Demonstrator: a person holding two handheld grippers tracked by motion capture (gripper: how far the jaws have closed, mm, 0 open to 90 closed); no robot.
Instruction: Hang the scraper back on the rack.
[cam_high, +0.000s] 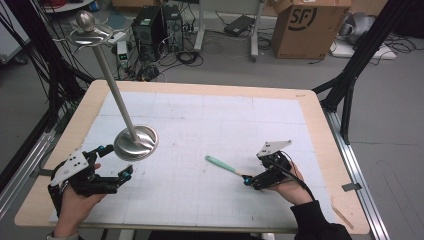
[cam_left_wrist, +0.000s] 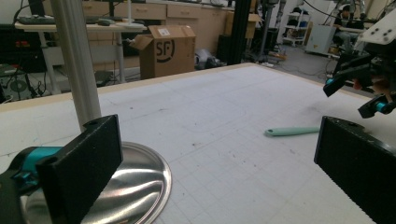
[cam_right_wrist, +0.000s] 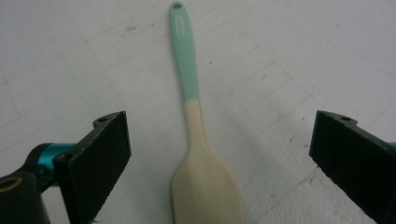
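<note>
A wooden spatula (cam_right_wrist: 201, 154) with a mint-green handle (cam_high: 220, 164) lies flat on the white gridded mat. My right gripper (cam_right_wrist: 219, 154) hovers just over its broad wooden blade, jaws wide apart on either side and touching nothing, so it is open. In the high view the right gripper (cam_high: 252, 180) sits at the spatula's near end. My left gripper (cam_high: 117, 160) is open beside the round steel base (cam_high: 136, 142) of a tall metal stand (cam_left_wrist: 74, 60); its left jaw stands over the base's rim. The spatula handle (cam_left_wrist: 292, 132) is seen farther off.
The stand's pole leans up to a hooked top with a ball (cam_high: 86, 22). The mat covers a wooden table (cam_high: 325, 130). Beyond the table stand a cardboard box (cam_high: 310, 27), computer cases (cam_high: 157, 25) and black frame legs (cam_high: 350, 75).
</note>
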